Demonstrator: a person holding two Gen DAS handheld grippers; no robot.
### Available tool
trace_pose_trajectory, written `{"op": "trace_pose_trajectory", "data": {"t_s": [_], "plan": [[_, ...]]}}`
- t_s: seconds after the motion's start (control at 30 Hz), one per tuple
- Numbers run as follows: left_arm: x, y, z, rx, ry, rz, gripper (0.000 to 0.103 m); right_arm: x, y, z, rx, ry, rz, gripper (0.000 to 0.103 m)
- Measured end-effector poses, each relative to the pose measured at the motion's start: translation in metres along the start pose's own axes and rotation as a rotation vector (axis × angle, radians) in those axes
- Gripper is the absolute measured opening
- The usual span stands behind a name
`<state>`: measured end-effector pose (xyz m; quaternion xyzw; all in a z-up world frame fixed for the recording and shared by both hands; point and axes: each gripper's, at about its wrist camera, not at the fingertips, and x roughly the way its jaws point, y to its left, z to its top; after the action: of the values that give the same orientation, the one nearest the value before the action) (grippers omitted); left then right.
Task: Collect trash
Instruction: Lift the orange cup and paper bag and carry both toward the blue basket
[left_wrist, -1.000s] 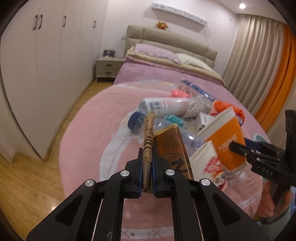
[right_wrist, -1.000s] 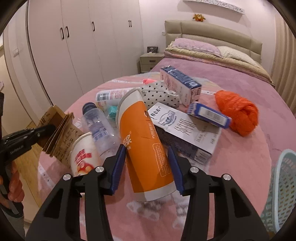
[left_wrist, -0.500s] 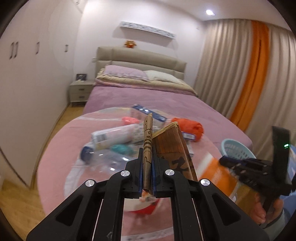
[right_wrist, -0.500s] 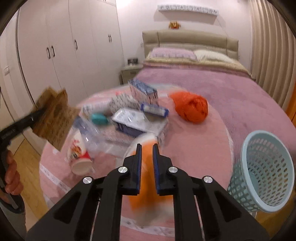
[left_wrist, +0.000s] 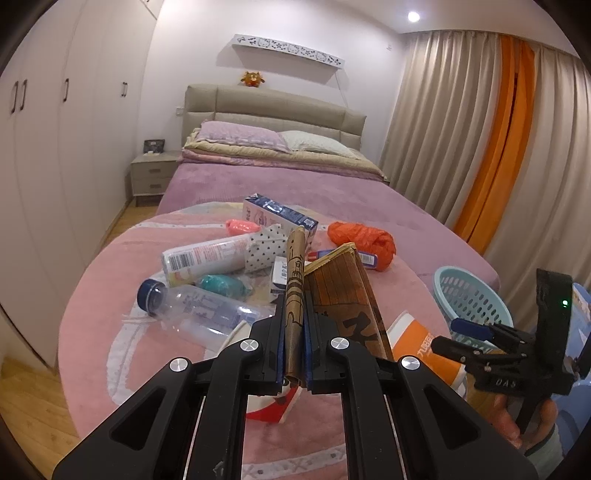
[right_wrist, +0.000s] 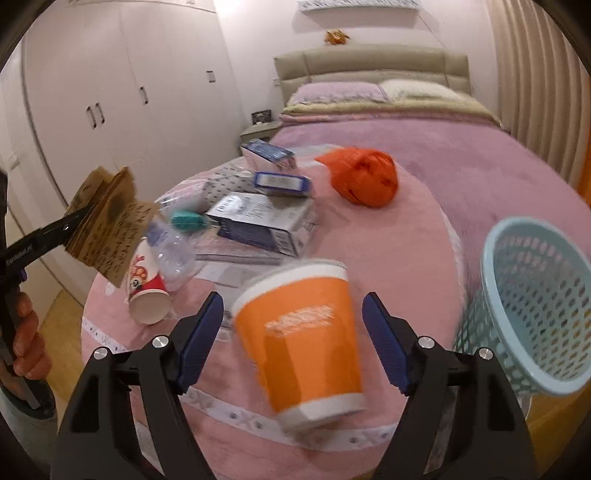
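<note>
My left gripper (left_wrist: 294, 325) is shut on a folded brown paper bag (left_wrist: 343, 295), held clear above the pile; from the right wrist view the bag (right_wrist: 107, 221) hangs at the far left. My right gripper (right_wrist: 291, 301) is opening. A blurred orange paper cup (right_wrist: 303, 339) lies between its jaws with a gap on each side, so the pads do not press it. The light blue basket (right_wrist: 491, 332) stands just right of the cup. From the left wrist view, the right gripper (left_wrist: 447, 332) sits in front of the basket (left_wrist: 465, 306).
More trash lies on the round pink surface (left_wrist: 110, 280): a clear bottle (left_wrist: 195, 306), a white tube (left_wrist: 207, 256), an orange bag (left_wrist: 362, 240), cartons (right_wrist: 266, 225) and a red and white cup (right_wrist: 147, 291). The bed is behind, wardrobes stand left and curtains hang right.
Both views swung right toward the basket. The right jaws, nearly closed on the orange cup half a second ago, now stand wide with the cup loose between them. The left grip is unchanged.
</note>
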<state>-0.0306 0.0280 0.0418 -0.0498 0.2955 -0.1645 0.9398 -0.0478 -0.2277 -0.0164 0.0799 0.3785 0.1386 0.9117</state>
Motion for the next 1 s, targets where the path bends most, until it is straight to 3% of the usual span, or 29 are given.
{"op": "trace_pose_trajectory", "data": {"t_s": [0.27,0.37,0.43,0.73,0.83,1.0], "plan": [[0.007,0.0,-0.004,-0.001,0.023,-0.009,0.006,0.044,-0.026,-0.015,0.113,0.176,0.137,0.074],[0.009,-0.002,-0.004,0.006,0.025,-0.015,0.006,0.047,-0.017,-0.017,0.102,0.171,0.139,0.073],[0.011,-0.007,-0.004,0.012,0.028,-0.023,0.006,0.046,-0.01,-0.017,0.093,0.165,0.142,0.061],[0.032,-0.048,0.005,0.08,0.046,-0.079,0.006,0.002,0.001,-0.005,0.009,0.014,-0.036,0.059],[0.044,-0.072,0.014,0.101,0.054,-0.114,0.006,-0.018,-0.01,0.004,0.007,-0.053,-0.127,0.059],[0.07,-0.126,0.037,0.138,0.06,-0.203,0.006,-0.062,-0.065,0.024,0.096,-0.16,-0.292,0.059]]}}
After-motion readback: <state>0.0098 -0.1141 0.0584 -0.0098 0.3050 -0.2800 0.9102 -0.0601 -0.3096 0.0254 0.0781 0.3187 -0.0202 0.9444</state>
